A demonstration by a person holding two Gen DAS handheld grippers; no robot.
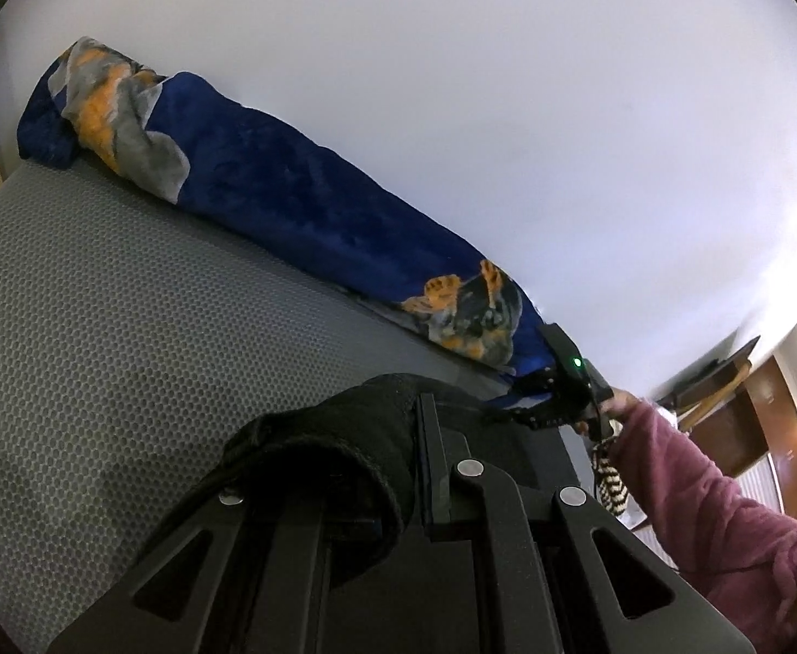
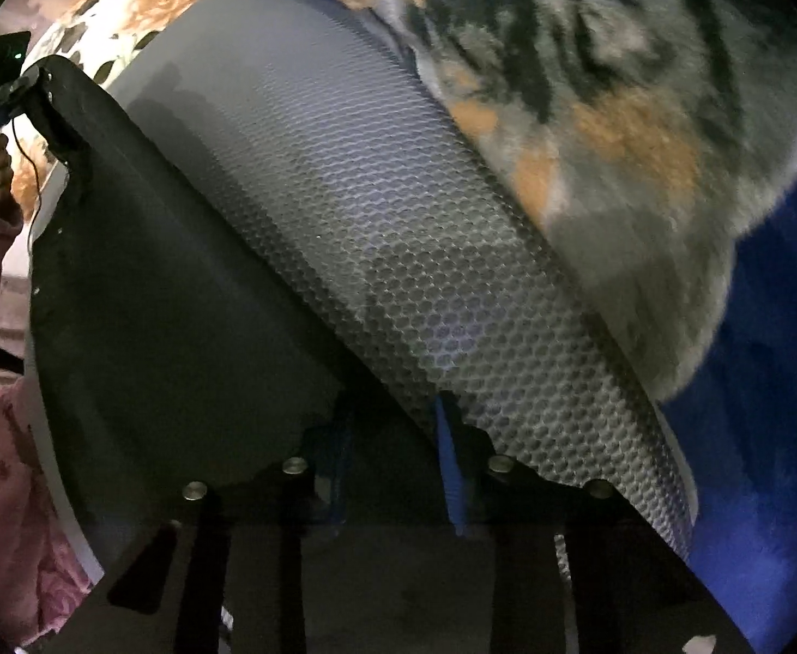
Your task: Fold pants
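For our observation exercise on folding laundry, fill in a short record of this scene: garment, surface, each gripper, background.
Garment: black fabric pants, lying across the mat
Surface: grey honeycomb-textured mat
Left gripper: shut on a corner of the pants
Right gripper: pointing down at the pants' other edge; grip unclear
Background: blue plush blanket with orange-grey animal print, bunched along a plain white wall

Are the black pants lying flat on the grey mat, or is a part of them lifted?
Partly lifted. One corner of the black pants hangs from the left gripper, above the grey mat; the rest spreads downward.
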